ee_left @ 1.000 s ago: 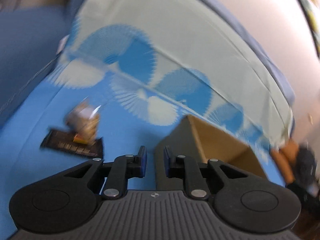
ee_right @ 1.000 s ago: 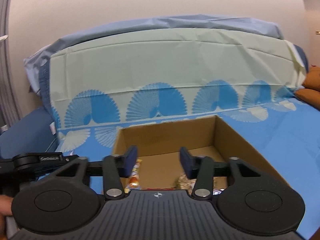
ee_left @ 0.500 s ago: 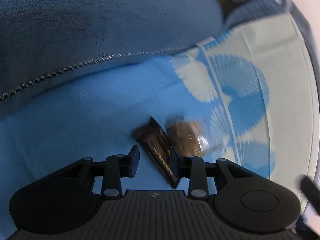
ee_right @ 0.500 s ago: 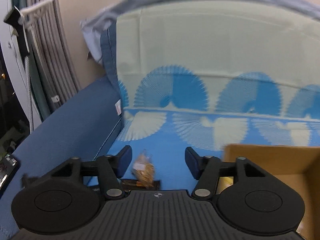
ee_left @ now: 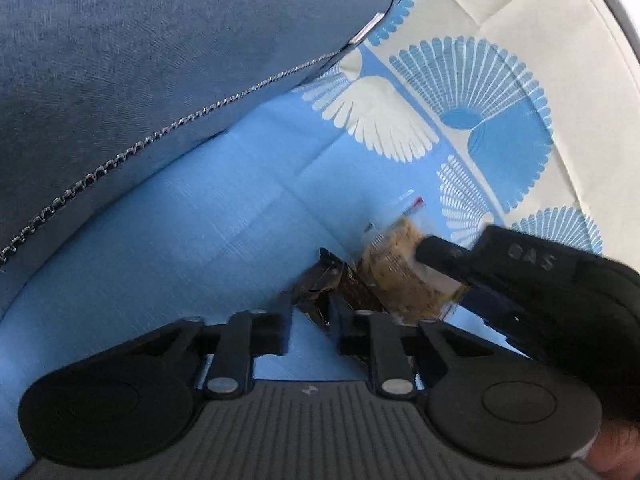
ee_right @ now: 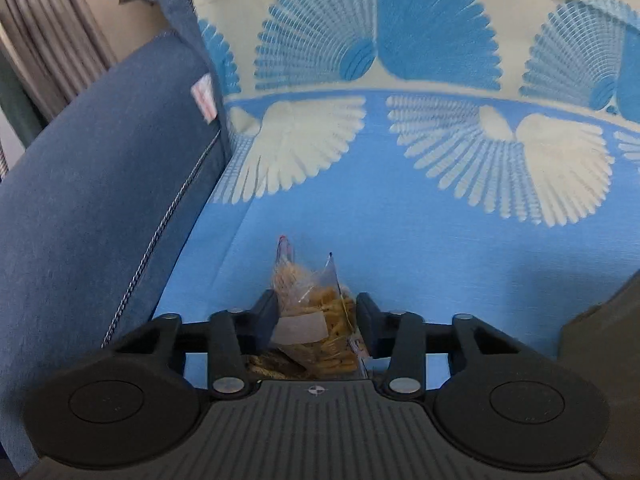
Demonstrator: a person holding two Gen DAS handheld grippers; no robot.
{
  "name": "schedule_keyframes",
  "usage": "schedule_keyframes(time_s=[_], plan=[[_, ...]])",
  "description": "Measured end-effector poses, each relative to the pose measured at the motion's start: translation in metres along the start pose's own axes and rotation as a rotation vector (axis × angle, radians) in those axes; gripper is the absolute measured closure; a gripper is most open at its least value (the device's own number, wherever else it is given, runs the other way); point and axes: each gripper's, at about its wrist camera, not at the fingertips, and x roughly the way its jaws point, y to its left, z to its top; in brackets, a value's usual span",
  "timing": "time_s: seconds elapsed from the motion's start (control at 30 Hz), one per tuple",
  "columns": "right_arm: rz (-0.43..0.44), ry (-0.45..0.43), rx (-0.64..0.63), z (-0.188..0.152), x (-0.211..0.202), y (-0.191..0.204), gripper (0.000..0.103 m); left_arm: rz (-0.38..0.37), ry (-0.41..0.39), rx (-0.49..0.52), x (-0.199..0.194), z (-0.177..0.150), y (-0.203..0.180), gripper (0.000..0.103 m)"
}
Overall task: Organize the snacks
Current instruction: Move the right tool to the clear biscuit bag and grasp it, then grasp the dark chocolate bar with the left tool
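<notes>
A clear bag of golden snack sticks [ee_right: 316, 320] lies on the blue cloth, on top of a dark flat snack packet [ee_left: 332, 286]. My right gripper [ee_right: 316, 316] has its jaws around the bag, one finger on each side, pressing it. In the left wrist view the bag [ee_left: 400, 276] shows beside the right gripper's fingers [ee_left: 444, 258]. My left gripper [ee_left: 310, 326] has its jaws narrowed around the crumpled end of the dark packet; a firm grip is not clear.
A dark blue sofa cushion [ee_left: 140, 60] with a zipper rises at the left. A pale cloth with blue fan prints [ee_right: 380, 40] covers the sofa back. A cardboard box edge [ee_right: 600, 336] shows at the right.
Both grippers swung left from the box to the two snacks and came down. The right jaws closed in on the clear bag; the left jaws narrowed on the dark packet.
</notes>
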Motion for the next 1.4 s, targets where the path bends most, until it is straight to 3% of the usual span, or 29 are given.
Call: schedule_keyframes(time_s=[0.1, 0.27, 0.43, 0.57, 0.63, 0.73, 0.8, 0.87, 0.97, 1.07, 1.13, 1.2, 1.23, 1.33, 1.4], plan=[[-0.001, -0.053, 0.001, -0.002, -0.02, -0.005, 0.068, -0.012, -0.022, 0.035, -0.008, 0.0, -0.001, 0.101], [-0.003, -0.144, 0.034, -0.014, -0.078, -0.021, 0.069, -0.032, -0.014, 0.023, -0.019, 0.004, 0.007, 0.101], [0.048, -0.185, 0.12, -0.053, -0.146, -0.033, 0.069, -0.056, -0.006, 0.067, -0.037, 0.005, 0.01, 0.102], [0.093, -0.212, 0.145, -0.104, -0.205, -0.028, 0.069, -0.141, 0.041, 0.22, -0.069, 0.0, 0.001, 0.103], [0.117, -0.222, 0.141, -0.132, -0.231, -0.024, 0.069, -0.17, 0.035, 0.364, -0.092, -0.009, -0.002, 0.103], [0.138, -0.23, 0.117, -0.174, -0.265, -0.016, 0.069, -0.219, 0.092, 0.517, -0.113, -0.022, 0.009, 0.103], [0.134, -0.238, 0.093, -0.201, -0.276, -0.01, 0.069, -0.23, 0.155, 0.561, -0.119, -0.029, 0.023, 0.103], [0.116, -0.237, 0.06, -0.226, -0.277, -0.004, 0.069, -0.198, 0.162, 0.59, -0.122, -0.038, 0.036, 0.103], [0.088, -0.214, -0.014, -0.258, -0.263, 0.008, 0.069, -0.219, 0.115, 0.563, -0.13, -0.035, 0.045, 0.103], [0.082, -0.161, -0.037, -0.266, -0.245, 0.011, 0.069, -0.22, 0.131, 0.507, -0.124, -0.031, 0.047, 0.103], [0.073, -0.162, -0.034, -0.266, -0.237, 0.009, 0.069, -0.224, 0.16, 0.498, -0.117, -0.033, 0.046, 0.097], [0.07, -0.153, -0.009, -0.268, -0.231, 0.003, 0.069, -0.208, 0.182, 0.535, -0.108, -0.038, 0.038, 0.077], [0.066, -0.142, 0.01, -0.269, -0.227, -0.001, 0.069, -0.205, 0.187, 0.555, -0.103, -0.04, 0.033, 0.072], [0.087, -0.107, 0.053, -0.27, -0.216, -0.007, 0.069, -0.151, 0.13, 0.648, -0.088, -0.051, 0.021, 0.044], [0.098, -0.1, 0.063, -0.27, -0.213, -0.009, 0.069, -0.074, 0.061, 0.709, -0.079, -0.058, 0.015, 0.014]])
